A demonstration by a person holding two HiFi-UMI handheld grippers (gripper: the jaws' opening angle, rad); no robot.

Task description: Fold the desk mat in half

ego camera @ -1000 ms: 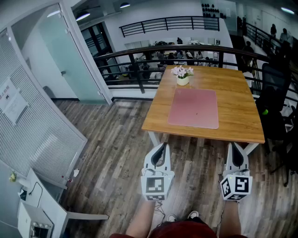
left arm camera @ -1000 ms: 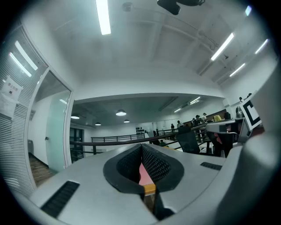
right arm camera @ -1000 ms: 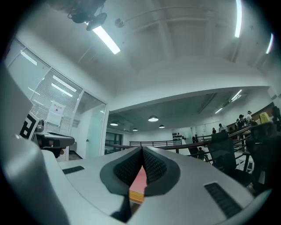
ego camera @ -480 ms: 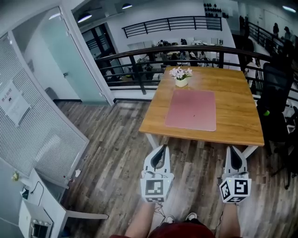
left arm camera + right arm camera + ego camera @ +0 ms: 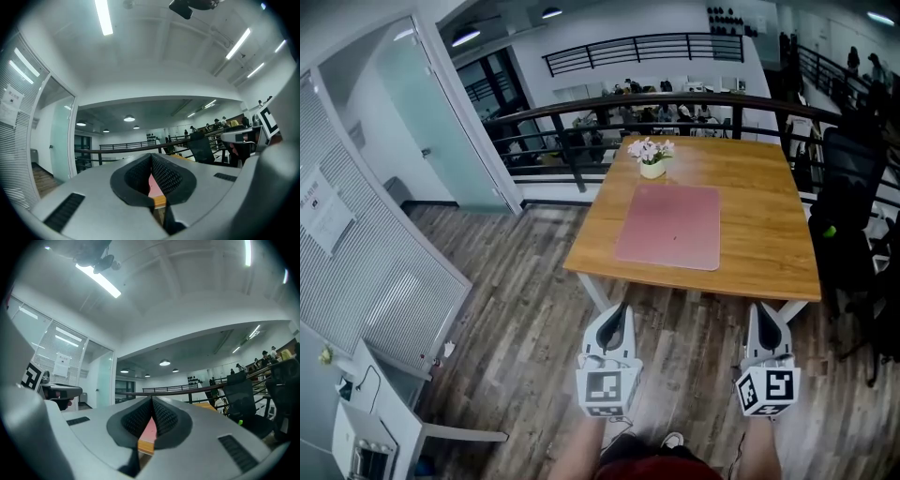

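Note:
A pink desk mat (image 5: pixel 670 226) lies flat and unfolded on a wooden table (image 5: pixel 769 234), seen ahead in the head view. My left gripper (image 5: pixel 620 307) and right gripper (image 5: pixel 765 307) are held level over the floor, short of the table's near edge. Both are shut with nothing between the jaws. In the left gripper view a sliver of the desk mat (image 5: pixel 152 185) and the table's edge (image 5: pixel 160 201) show through the closed jaws. The right gripper view shows the same mat (image 5: pixel 149 430) past its tips.
A small pot of pink flowers (image 5: pixel 651 157) stands on the table just beyond the mat. A black office chair (image 5: pixel 853 206) stands to the table's right. A dark railing (image 5: pixel 581 117) runs behind the table. A glass partition (image 5: pixel 412 112) and slatted wall are on the left.
Both grippers have moved forward toward the table and slightly down. The table and mat now sit a little lower and further left in the head view. The jaws stayed shut.

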